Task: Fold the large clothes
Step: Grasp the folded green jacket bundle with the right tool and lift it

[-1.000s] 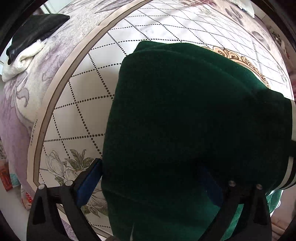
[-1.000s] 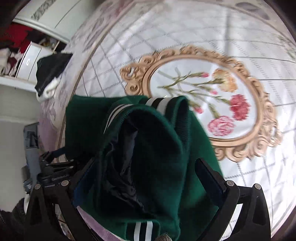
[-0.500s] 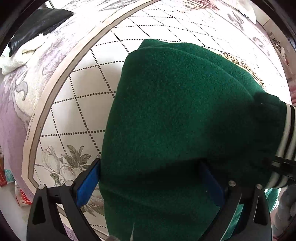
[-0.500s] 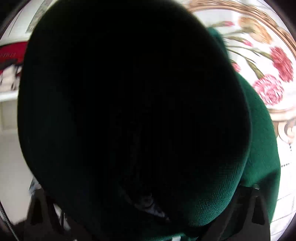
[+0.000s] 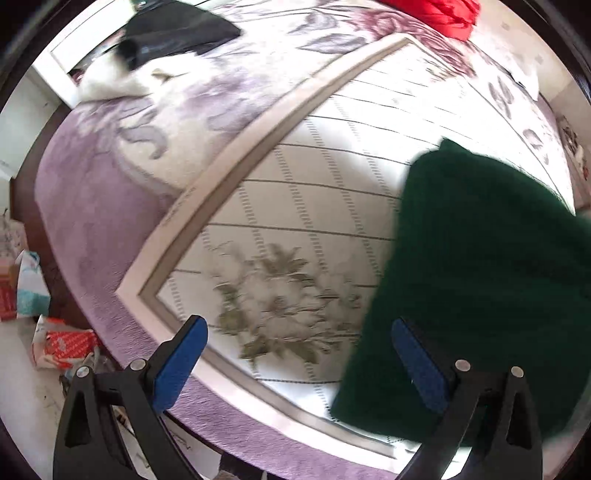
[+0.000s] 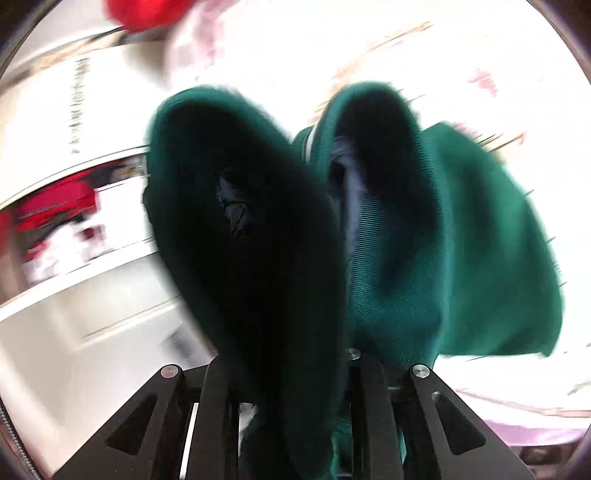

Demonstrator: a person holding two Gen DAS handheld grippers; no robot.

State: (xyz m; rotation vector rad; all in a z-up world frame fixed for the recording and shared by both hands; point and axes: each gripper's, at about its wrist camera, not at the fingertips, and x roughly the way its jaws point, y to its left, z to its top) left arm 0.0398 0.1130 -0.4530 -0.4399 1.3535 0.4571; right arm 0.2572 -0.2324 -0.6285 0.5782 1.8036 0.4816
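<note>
A dark green jacket [image 5: 480,277] with a striped ribbed hem lies on the bed's patterned cover [image 5: 295,206], filling the right of the left wrist view. My left gripper [image 5: 299,354] hangs open above the cover, pointing down, with nothing between its blue pads [image 5: 181,358]; the jacket lies beyond its right finger. In the right wrist view, two bulging folds of the green jacket [image 6: 461,240] spill out from between the fingers. My right gripper [image 6: 291,362] is closing its jaws on this bunched cloth, and its fingertips are buried in it.
A black and white garment [image 5: 166,40] lies at the bed's far left corner and a red item [image 5: 436,14] at the far edge. Boxes and bags [image 5: 62,343] sit on the floor beside the purple bed border [image 5: 92,206]. White cupboards [image 6: 74,295] stand left of the right gripper.
My left gripper has lifted off the jacket and swung left, so bare cover now lies between its jaws. The right gripper has drawn narrow around a jacket fold and raised it.
</note>
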